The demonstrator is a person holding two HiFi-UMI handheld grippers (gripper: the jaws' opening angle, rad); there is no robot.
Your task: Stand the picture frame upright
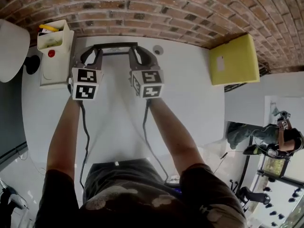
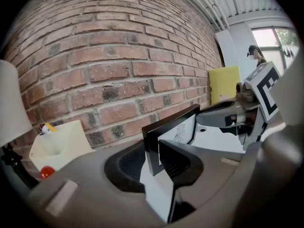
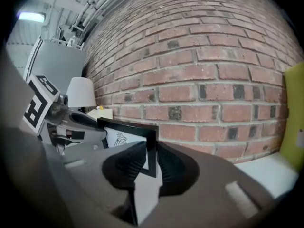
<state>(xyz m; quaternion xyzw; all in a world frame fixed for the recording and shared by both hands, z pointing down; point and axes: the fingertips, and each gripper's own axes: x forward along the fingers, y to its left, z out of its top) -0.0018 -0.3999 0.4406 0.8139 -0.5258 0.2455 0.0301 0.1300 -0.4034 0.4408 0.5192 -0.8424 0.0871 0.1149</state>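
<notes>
A black picture frame (image 1: 115, 46) with a white print and a small line drawing is held on edge over the white table (image 1: 190, 103), close to the brick wall (image 1: 166, 8). My left gripper (image 1: 92, 53) is shut on the frame's left side, and my right gripper (image 1: 140, 53) is shut on its right side. In the left gripper view the frame (image 2: 175, 127) sits pinched in the left gripper (image 2: 154, 158). In the right gripper view the frame's corner (image 3: 142, 132) is clamped in the right gripper (image 3: 149, 160). Whether the frame's lower edge touches the table is hidden.
A cream box (image 1: 54, 42) with a yellow item and a red button stands at the far left by the wall. Beside it is a white lamp shade (image 1: 10, 49). A yellow panel (image 1: 235, 60) leans at the right. A small round fitting (image 1: 157, 50) lies near the right gripper.
</notes>
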